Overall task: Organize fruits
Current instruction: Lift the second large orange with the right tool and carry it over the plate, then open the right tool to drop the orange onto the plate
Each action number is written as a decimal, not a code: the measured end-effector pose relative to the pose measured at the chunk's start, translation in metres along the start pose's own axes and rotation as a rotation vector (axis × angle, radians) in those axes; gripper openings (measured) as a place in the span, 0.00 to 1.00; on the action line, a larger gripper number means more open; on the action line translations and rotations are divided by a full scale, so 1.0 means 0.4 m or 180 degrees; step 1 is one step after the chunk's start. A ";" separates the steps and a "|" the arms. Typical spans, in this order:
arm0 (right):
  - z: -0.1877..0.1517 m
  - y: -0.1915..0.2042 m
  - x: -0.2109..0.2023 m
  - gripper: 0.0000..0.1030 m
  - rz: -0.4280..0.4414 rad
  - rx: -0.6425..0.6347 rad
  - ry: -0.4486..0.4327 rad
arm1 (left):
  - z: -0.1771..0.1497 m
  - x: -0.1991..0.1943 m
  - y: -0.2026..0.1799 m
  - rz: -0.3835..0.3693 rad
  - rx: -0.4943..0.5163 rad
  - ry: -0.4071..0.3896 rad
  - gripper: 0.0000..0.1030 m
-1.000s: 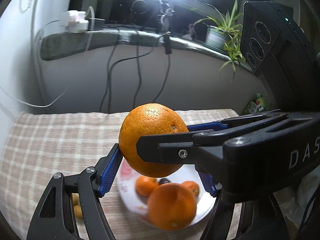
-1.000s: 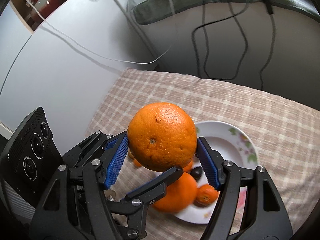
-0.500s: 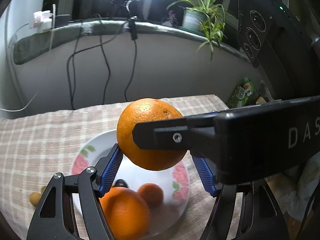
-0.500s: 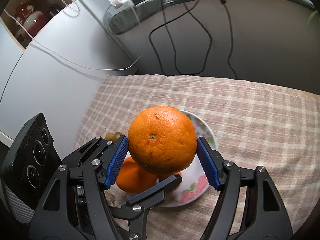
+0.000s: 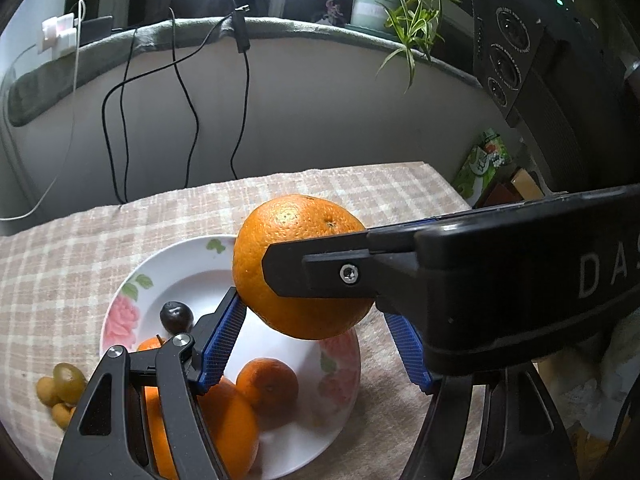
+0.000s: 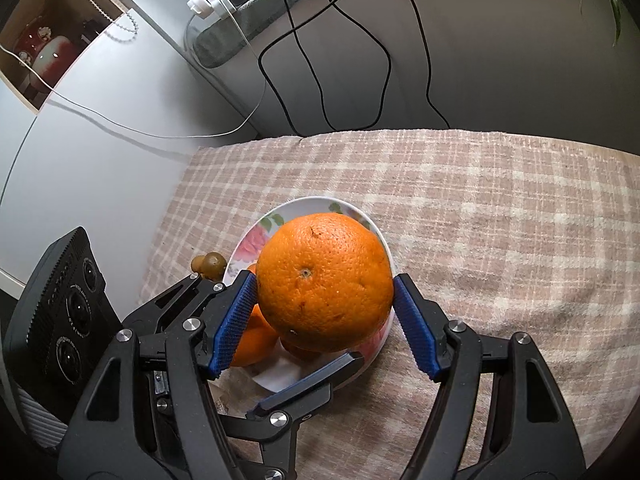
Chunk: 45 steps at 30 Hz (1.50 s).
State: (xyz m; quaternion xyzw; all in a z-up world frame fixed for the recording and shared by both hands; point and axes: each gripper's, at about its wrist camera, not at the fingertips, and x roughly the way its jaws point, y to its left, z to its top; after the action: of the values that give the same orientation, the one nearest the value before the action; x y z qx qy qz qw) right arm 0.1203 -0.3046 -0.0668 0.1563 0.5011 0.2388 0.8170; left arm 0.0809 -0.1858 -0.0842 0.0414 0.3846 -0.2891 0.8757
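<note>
**Orange held above the plate, two grippers around it**

Shifted rightward across the plate since a second ago: the big orange (image 5: 296, 240) was off its left rim in the right wrist view and is now above its right part. Both grippers came along with it, pad spacing unchanged.

Right gripper (image 6: 325, 280) is clamped on the big orange. Both blue pads (image 6: 234, 320) press its sides, stem dimple facing that camera.

Left gripper (image 5: 312, 308) also brackets the same fruit. Its left pad touches the lower left of the peel. Its right pad is partly hidden behind the right gripper's finger, so cannot tell whether it grips or only surrounds. In the right wrist view one left finger shows just under the fruit.

The big orange is in the air, clear of the plate (image 5: 192, 256).

Plate is white with a flower pattern and sits on a checked tablecloth (image 6: 500, 220), toward its left edge. On the plate:
- another large orange (image 5: 232, 428) at the near rim
- a small orange (image 5: 268, 388) touching it
- a dark round fruit (image 5: 176, 316) toward the left

Small yellow-green fruits (image 5: 64, 384) lie on the cloth just off the plate's left rim.
</note>
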 end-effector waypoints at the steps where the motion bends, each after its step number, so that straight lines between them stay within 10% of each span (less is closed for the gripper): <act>1: -0.002 -0.004 0.001 0.71 0.0000 0.0006 0.0008 | -0.001 0.003 -0.001 0.0007 0.0006 0.0013 0.69; 45: 0.001 0.015 -0.058 0.71 0.0013 0.0106 -0.0201 | -0.007 -0.087 0.054 0.0383 0.0004 -0.0256 0.69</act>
State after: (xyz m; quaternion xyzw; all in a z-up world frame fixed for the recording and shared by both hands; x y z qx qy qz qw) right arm 0.1104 -0.3123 -0.0463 0.1784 0.4786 0.2270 0.8292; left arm 0.0719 -0.1505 -0.0652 0.0533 0.3457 -0.2376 0.9062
